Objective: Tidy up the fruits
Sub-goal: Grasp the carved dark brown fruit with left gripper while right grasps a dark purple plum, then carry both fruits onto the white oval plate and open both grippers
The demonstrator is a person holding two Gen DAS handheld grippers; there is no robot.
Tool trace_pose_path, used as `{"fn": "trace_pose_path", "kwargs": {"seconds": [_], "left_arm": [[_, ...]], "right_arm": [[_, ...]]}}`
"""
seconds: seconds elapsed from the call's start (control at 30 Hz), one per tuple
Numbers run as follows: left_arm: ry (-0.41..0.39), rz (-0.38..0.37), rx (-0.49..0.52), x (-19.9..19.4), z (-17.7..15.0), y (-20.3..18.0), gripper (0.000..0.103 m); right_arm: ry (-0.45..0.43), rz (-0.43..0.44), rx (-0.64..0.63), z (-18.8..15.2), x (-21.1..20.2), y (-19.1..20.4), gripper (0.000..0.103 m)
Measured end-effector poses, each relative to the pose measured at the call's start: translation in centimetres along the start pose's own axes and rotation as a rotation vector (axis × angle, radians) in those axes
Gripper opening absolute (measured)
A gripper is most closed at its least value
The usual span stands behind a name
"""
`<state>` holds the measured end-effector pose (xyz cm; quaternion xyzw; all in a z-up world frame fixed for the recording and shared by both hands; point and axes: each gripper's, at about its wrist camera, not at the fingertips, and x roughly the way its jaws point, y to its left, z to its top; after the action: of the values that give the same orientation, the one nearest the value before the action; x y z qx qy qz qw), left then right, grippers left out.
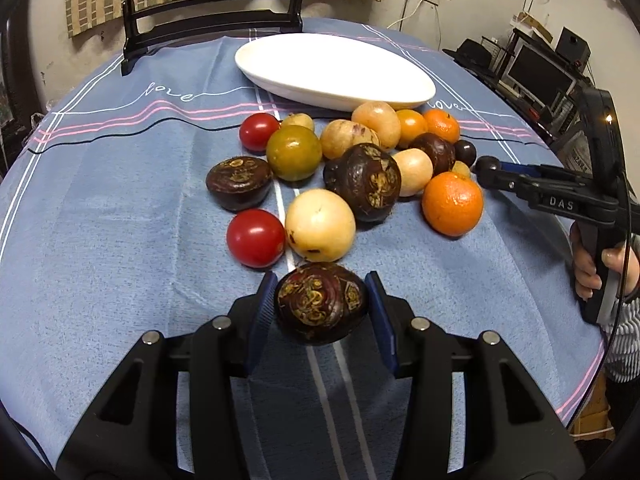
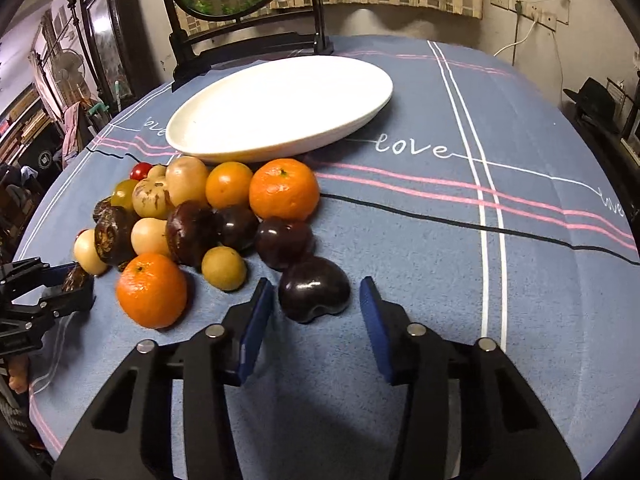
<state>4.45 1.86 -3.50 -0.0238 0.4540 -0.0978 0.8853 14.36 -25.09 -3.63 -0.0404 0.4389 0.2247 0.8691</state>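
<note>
My left gripper (image 1: 321,280) is shut on a dark brown, rough-skinned fruit (image 1: 322,308), with both blue pads against its sides. That fruit (image 2: 76,278) also shows at the left edge of the right wrist view. My right gripper (image 2: 316,282) is open around a glossy dark purple plum (image 2: 314,294) that lies on the cloth; a narrow gap shows at each pad. Beyond both lies a pile of fruit: oranges (image 1: 452,204), red tomatoes (image 1: 256,238), pale yellow fruits (image 1: 320,230) and more dark brown ones (image 1: 240,182). An empty white oval plate (image 2: 280,104) sits behind the pile.
A blue striped tablecloth (image 2: 440,240) covers the round table. A dark-framed round mirror stand (image 2: 240,20) rises behind the plate. A person's hand (image 1: 588,268) grips the right tool's handle at the table's right edge. Shelves with monitors (image 1: 540,72) stand off to the right.
</note>
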Motion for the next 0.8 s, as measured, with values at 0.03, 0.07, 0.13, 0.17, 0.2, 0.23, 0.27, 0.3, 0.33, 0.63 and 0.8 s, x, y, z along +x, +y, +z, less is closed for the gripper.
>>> {"fn": "trace_pose_path", "kwargs": {"seconds": [0.03,0.07,0.13,0.17,0.2,0.23,0.27,0.3,0.33,0.63,0.8], "left_arm": [[0.001,-0.002,0.003,0.0,0.0,-0.1,0.046],[0.001,-0.003,0.003,0.0,0.0,-0.1,0.046],[0.001,-0.010,0.003,0.0,0.0,0.0,0.046],[-0.001,-0.021,0.004,0.0,0.0,0.0,0.046],[-0.005,-0.029,0.003,-0.1,0.0,0.0,0.046],[-0.013,-0.033,0.003,-0.2,0.0,0.0,0.046],[-0.035,-0.037,0.003,-0.6,-0.1,0.1,0.046],[-0.047,-0.039,0.002,-0.9,-0.1,0.0,0.046],[-0.057,-0.051,0.000,-1.1,-0.1,0.1,0.046],[-0.083,0.073,0.043,-3.3,7.1,-0.6,0.046],[-0.126,0.133,0.061,-0.2,14.4,-1.5,0.046]], "right_arm": [[-0.003,0.007,0.001,0.0,-0.1,0.0,0.038],[-0.007,0.008,0.003,0.0,-0.1,-0.1,0.037],[-0.014,-0.001,-0.002,-0.1,0.0,0.1,0.036],[-0.017,-0.006,-0.005,-0.1,0.0,0.2,0.036],[-0.020,-0.011,-0.011,-0.1,-0.1,0.3,0.036],[-0.022,-0.011,-0.011,-0.1,0.0,0.3,0.036],[-0.026,-0.005,-0.003,0.0,-0.2,0.2,0.036],[-0.033,0.002,0.004,0.0,-0.4,0.1,0.036],[-0.045,0.010,0.014,0.0,-0.6,0.0,0.036],[-0.172,0.009,0.139,3.6,-5.1,-2.1,0.036],[-0.205,0.020,0.153,9.6,-3.6,-0.8,0.036]]}}
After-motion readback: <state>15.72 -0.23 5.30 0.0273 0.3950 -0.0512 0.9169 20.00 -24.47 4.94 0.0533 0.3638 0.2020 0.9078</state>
